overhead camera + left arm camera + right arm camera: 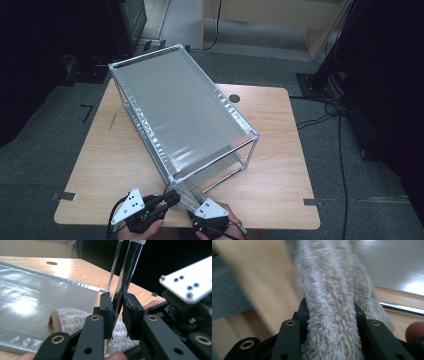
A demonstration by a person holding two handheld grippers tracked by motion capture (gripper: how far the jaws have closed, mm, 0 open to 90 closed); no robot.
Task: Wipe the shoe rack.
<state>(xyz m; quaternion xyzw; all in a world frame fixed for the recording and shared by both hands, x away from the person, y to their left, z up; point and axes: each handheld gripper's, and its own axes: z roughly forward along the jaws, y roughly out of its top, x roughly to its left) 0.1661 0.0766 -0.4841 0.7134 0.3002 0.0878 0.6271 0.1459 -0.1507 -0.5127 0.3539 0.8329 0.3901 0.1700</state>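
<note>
A wooden table [280, 150] seen from above, with a two-tier metal-framed rack [180, 115] lying across it at an angle; its top shelf is a sheet of shiny grey fabric, and a lower shelf shows beneath at the near end; at the bottom edge a person's two hands hold black tongs that meet at the rack's nearest corner.

The left gripper [167, 200] is clamped on the corner post [126, 277] of the rack; in the left gripper view the thin upright rod sits squeezed between the two black pads, steadying the frame; behind them lies the grey shelf sheet, and on it a rolled fluffy beige towel [75, 320].

The right gripper [192, 207] is closed on that towel [332, 315]; in the right gripper view the plush roll fills the gap between the jaws and runs forward from them, though this picture is blurred; the towel lies at the rack's near open end, just by the clamped post, at the lower shelf as far as I can judge.

The work appears to be midway: the towel is gripped and at the rack; whether it is going in or coming out I cannot tell; still to come is the release of the towel and of the post.
</note>
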